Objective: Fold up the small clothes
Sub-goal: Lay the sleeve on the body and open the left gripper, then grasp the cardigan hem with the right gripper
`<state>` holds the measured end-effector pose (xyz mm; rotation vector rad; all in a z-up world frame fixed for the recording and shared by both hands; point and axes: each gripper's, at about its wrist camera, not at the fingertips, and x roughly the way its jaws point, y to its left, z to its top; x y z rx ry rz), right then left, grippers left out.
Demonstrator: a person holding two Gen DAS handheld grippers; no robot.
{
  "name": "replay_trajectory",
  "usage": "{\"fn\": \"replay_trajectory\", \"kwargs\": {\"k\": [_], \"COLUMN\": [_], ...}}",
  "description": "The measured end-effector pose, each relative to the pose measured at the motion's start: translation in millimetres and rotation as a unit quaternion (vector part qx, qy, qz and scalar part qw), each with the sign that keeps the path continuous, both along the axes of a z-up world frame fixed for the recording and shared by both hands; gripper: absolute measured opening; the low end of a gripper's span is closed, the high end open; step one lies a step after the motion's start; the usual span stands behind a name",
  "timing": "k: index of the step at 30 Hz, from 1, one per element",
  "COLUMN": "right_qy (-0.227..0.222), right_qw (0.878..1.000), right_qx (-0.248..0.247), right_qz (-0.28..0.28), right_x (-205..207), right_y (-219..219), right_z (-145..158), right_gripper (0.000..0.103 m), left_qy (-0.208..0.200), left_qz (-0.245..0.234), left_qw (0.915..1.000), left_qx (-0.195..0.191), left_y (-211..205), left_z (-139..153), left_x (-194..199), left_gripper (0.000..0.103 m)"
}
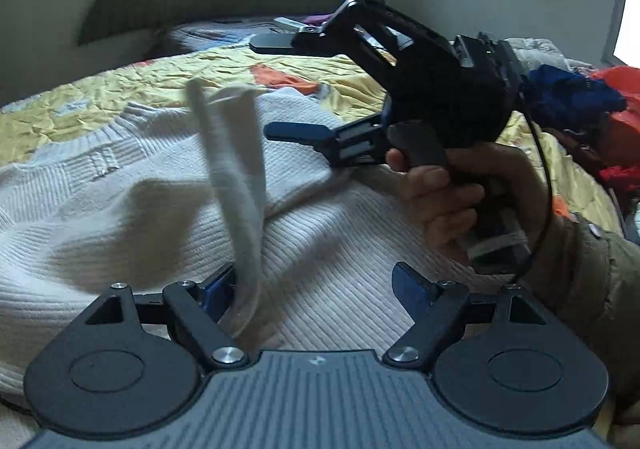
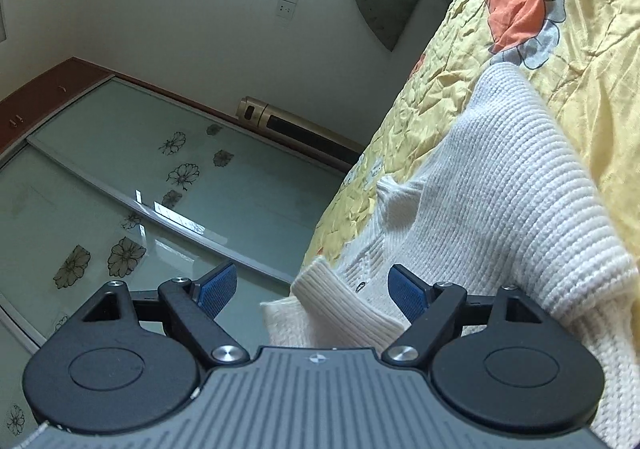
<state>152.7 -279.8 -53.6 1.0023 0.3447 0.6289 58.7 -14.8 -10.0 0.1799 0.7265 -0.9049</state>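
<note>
Currently a white knit sweater is spread on the yellow quilt — partly folded, a blurred strip of it caught mid-air by the left gripper. Both the left and the right gripper are held wide, nothing clamped — further folds are judged outstanding.

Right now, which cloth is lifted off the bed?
The narrow white strip, blurred, rising beside the left gripper fingers. The white knit sweater lies flat; the blue and red clothes sit piled.
</note>
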Motion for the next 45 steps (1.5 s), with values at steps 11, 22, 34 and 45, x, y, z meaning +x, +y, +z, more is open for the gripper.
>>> {"fn": "replay_trajectory", "kwargs": {"k": [11, 22, 34, 45], "right_qy": [0.004, 0.046, 0.081, 0.059], "right_qw": [0.997, 0.992, 0.978, 0.943], "right_qx": [-0.076, -0.107, -0.187, -0.327], "right_qz": [-0.002, -0.055, -0.031, -0.014], "right_x": [-7, -102, -85, -77], "right_y": [12, -16, 6, 25], "right_z": [7, 19, 5, 38], "right_gripper": [0.084, 0.089, 0.087, 0.013], "left_qy": [0.022, 0.025, 0.004, -0.009], "left_qz": [0.170, 0.257, 0.252, 0.270], "left_qw": [0.9795, 0.9592, 0.9635, 0.9564], "left_qx": [-0.107, -0.114, -0.090, -0.110], "left_y": [92, 143, 134, 142], "left_z": [10, -21, -27, -24], "left_x": [7, 12, 4, 0], "left_gripper": [0.083, 0.083, 0.083, 0.084]}}
